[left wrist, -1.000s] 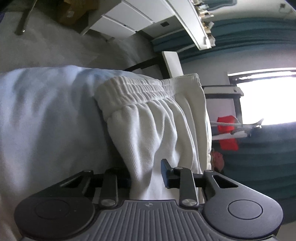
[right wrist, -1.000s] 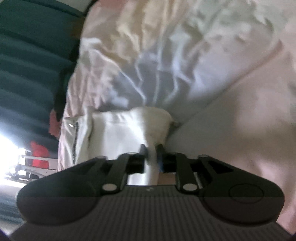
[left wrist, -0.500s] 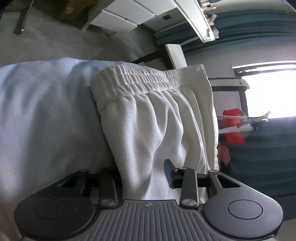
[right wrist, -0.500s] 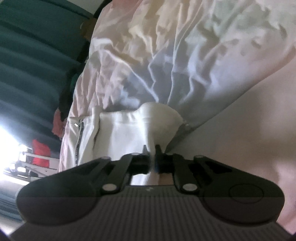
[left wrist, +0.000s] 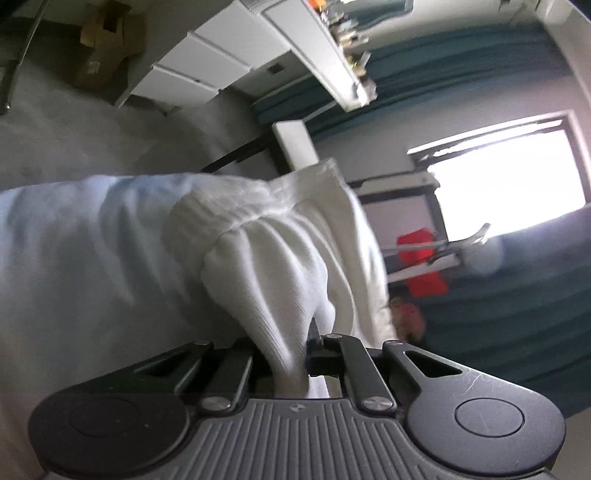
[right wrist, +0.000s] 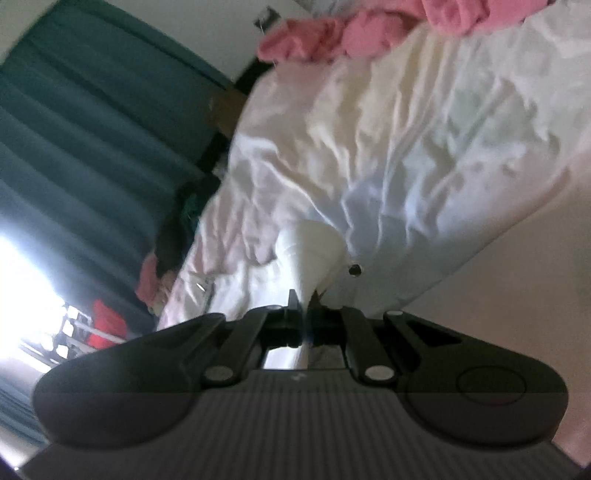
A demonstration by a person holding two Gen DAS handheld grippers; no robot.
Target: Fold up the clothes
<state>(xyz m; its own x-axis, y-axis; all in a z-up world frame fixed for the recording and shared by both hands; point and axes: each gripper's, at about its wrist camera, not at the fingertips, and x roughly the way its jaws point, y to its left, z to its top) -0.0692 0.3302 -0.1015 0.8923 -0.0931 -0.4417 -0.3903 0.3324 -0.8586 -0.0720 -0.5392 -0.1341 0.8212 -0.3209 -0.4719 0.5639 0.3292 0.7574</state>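
1. Clamping a bunched fold of the white shorts [left wrist: 280, 280]: left hand-held gripper [left wrist: 291, 354], jaws having just been closing, cloth pinched tight between them.
2. Clamping another part of the same white shorts [right wrist: 310, 247]: right hand-held gripper [right wrist: 303, 310], fingers pressed almost together on a thin ridge of cloth, jaws likewise having just been closing.
3. Lying on the bed sheet [left wrist: 74, 258] in the left wrist view: the shorts, elastic waistband [left wrist: 229, 206] gathered at the far end from the left hand-held gripper, fabric pulling into pleats toward the jaws.
4. Rising as a rounded white hump just beyond the right fingers in the right wrist view: the shorts, sitting on the wrinkled bed sheet [right wrist: 406, 166].
5. Resting at the far end of the bed from the shorts: pink clothes [right wrist: 362, 33], in a heap.
6. Hanging beyond the bed, left of the shorts in the right wrist view: teal curtain [right wrist: 92, 147].
7. Showing past the shorts in the left wrist view: a bright window [left wrist: 506, 177], a red item [left wrist: 421, 262] on a rack below it, white drawers [left wrist: 192, 66] above and behind the bed, a cardboard box [left wrist: 107, 40] beside those drawers.
8. Blurring at the edges of both views; finer detail of the cloth at the pads impossible to tell.
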